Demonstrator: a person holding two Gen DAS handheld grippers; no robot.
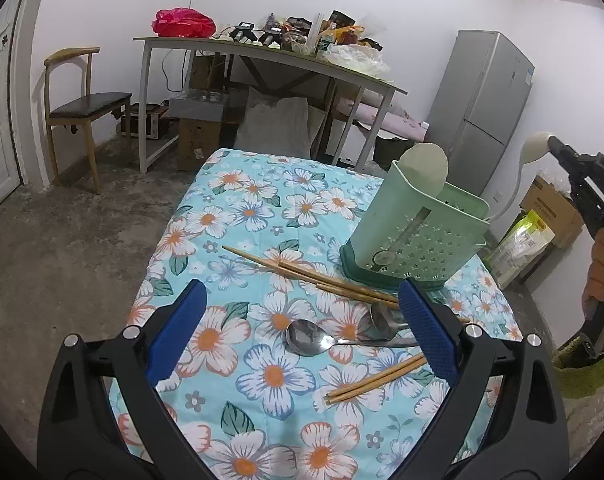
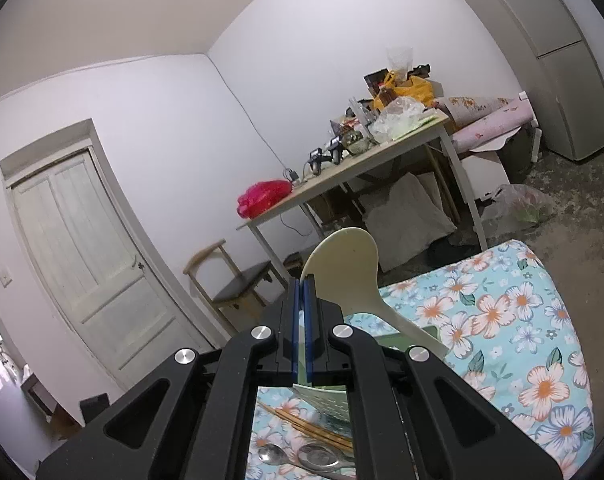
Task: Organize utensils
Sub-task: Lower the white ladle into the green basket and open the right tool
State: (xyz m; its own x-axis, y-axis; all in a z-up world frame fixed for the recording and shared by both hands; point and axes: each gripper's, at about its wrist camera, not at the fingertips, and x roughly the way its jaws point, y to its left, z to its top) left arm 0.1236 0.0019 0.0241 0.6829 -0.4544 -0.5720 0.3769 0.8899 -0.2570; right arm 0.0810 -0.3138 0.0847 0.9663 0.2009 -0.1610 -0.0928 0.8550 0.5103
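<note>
A green utensil holder (image 1: 416, 226) stands on the floral tablecloth (image 1: 261, 208) at the right. A cream rice paddle (image 1: 426, 168) stands in it; it also shows in the right wrist view (image 2: 344, 268). A second cream paddle head (image 1: 536, 148) shows by the right gripper. Wooden chopsticks (image 1: 310, 272) and two metal spoons (image 1: 306, 338) lie on the cloth, more chopsticks (image 1: 376, 382) nearer. My left gripper (image 1: 302, 328) is open and empty, low over the spoons. My right gripper (image 2: 302, 292) is closed above the holder (image 2: 326, 398); what it grips is unclear.
A cluttered desk (image 1: 261, 46) with a red bag (image 1: 183, 22) stands behind the table. A wooden chair (image 1: 81, 108) and a door (image 2: 89, 264) are at the left, a grey fridge (image 1: 486, 108) at the right. Boxes and bags sit on the floor.
</note>
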